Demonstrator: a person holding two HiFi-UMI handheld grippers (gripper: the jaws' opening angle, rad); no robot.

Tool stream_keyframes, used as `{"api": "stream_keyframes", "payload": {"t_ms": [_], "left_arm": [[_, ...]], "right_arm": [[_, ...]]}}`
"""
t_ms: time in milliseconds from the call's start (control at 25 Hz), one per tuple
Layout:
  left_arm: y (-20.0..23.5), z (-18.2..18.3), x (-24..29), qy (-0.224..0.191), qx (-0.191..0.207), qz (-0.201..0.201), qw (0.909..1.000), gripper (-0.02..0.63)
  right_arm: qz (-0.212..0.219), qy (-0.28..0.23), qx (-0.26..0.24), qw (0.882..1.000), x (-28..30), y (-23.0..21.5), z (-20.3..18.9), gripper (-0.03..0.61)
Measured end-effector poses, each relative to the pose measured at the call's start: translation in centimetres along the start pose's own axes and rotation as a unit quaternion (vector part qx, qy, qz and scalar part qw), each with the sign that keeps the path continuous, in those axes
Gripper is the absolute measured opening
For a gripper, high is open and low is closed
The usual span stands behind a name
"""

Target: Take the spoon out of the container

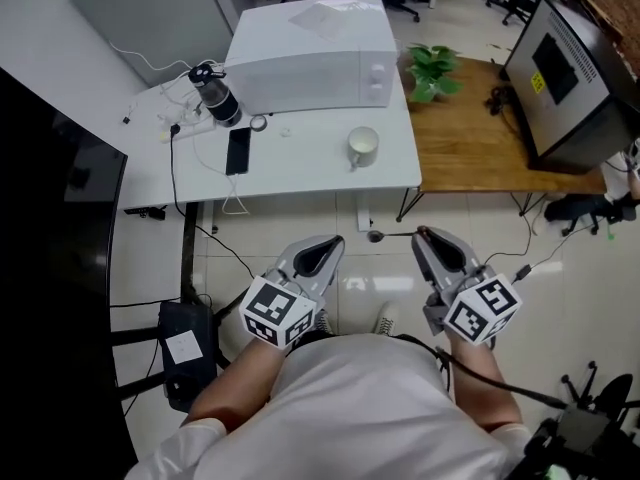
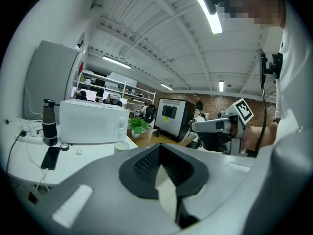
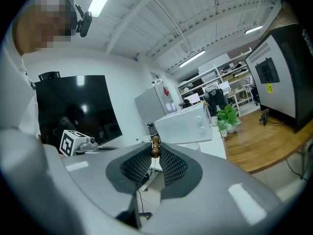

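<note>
Spoon [image 1: 378, 236], likely light, stiff and slippery, is clamped by its brown handle end in the right tool [image 1: 423, 232], well clear of the cup [image 1: 363, 146]; the left tool [image 1: 334, 241] is closed, empty.

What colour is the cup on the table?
White; the cup shows best in the head view.

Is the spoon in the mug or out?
Out: the right gripper holds the spoon above the floor, away from the mug.
</note>
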State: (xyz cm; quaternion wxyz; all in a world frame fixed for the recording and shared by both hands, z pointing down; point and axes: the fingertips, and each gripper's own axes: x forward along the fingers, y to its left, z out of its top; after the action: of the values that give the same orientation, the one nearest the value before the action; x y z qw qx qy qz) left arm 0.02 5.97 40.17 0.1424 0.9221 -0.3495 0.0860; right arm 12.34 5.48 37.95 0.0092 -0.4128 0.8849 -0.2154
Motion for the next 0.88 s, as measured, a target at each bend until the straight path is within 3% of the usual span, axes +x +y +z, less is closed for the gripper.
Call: {"api": "stream_keyframes", "payload": {"t_ms": [360, 880], "left_arm": [[0.9, -0.3, -1.3, -0.003, -0.001, -0.022, 0.9997, 0.003], [0.2, -0.8, -1.7, -0.003, -0.012, -0.018, 0.9998, 0.003]], "right_arm": [[-0.022, 0.005, -0.009, 1.0, 0.7, 1.9, -0.9, 0.055], [-0.012, 0.018, -0.025, 0.999, 0.6, 2.7, -1.2, 0.055]]}}
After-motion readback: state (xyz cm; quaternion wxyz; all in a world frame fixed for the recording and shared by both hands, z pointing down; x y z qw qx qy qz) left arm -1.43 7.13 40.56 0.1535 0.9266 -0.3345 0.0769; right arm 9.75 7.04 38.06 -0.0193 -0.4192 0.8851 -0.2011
